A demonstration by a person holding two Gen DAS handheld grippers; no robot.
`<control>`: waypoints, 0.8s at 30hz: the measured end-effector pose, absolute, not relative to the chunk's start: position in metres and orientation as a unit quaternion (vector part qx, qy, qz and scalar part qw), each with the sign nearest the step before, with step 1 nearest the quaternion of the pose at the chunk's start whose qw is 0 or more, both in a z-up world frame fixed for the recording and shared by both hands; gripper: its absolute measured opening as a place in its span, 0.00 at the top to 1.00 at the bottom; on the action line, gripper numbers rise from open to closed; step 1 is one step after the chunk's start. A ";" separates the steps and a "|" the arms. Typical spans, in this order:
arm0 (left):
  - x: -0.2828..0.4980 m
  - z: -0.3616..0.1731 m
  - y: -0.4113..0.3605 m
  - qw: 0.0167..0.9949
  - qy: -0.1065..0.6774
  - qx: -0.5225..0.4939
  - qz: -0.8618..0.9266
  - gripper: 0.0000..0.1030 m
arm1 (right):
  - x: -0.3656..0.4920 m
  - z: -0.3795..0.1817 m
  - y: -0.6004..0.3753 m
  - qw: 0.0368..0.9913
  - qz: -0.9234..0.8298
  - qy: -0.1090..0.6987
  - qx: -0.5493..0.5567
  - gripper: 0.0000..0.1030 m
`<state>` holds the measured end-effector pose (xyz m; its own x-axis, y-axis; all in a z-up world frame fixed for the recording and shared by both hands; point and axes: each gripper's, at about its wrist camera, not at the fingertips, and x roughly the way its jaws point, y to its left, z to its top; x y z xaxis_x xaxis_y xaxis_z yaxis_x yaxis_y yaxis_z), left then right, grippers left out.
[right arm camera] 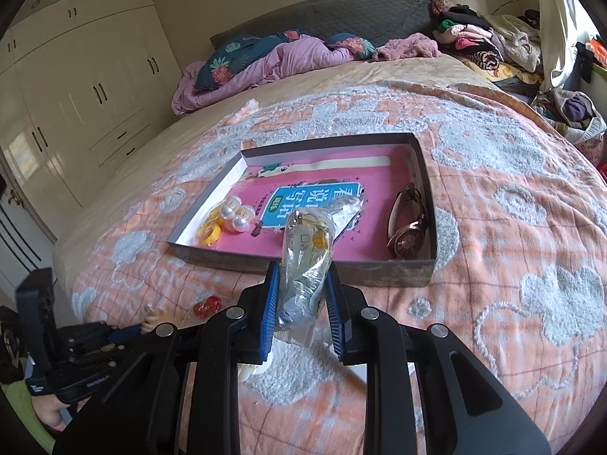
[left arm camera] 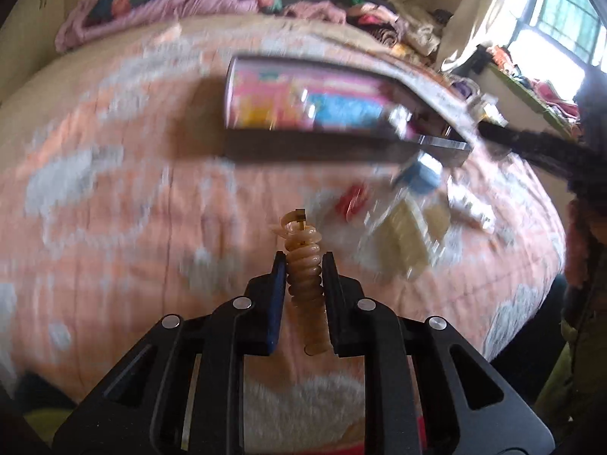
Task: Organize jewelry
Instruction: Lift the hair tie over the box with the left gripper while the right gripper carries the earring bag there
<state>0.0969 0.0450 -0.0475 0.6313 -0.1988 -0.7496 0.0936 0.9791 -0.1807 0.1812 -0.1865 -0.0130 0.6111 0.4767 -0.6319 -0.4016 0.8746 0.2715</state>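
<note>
Right wrist view: the right gripper (right arm camera: 301, 284) pinches a clear bag (right arm camera: 303, 261) with small jewelry inside, just before the box (right arm camera: 426, 189) on the bed (right arm camera: 512, 197). The bag looks light, soft and slippery, so I would hold it at the middle. Pearls (right arm camera: 233, 216) and a watch (right arm camera: 408, 225) lie in the box. The left gripper (left arm camera: 303, 265) pinches a springy tan coil (left arm camera: 303, 265) above the bed; it looks bendy and light.
</note>
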 end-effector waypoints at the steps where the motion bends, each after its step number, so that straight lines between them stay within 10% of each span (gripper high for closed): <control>1: 0.103 -0.040 0.045 0.905 0.412 -0.061 -0.082 0.88 | 0.184 -0.012 -0.186 0.897 0.244 0.366 0.051 0.78; 24: 0.223 -0.017 0.021 0.921 0.375 -0.045 -0.091 0.88 | 0.262 -0.028 -0.185 0.898 0.205 0.385 0.046 0.78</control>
<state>0.2231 0.0208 -0.0168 0.7017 -0.2014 -0.6834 0.1337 0.9794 -0.1514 0.2624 -0.1854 -0.0278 0.6185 0.4046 -0.6736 -0.3333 0.9114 0.2414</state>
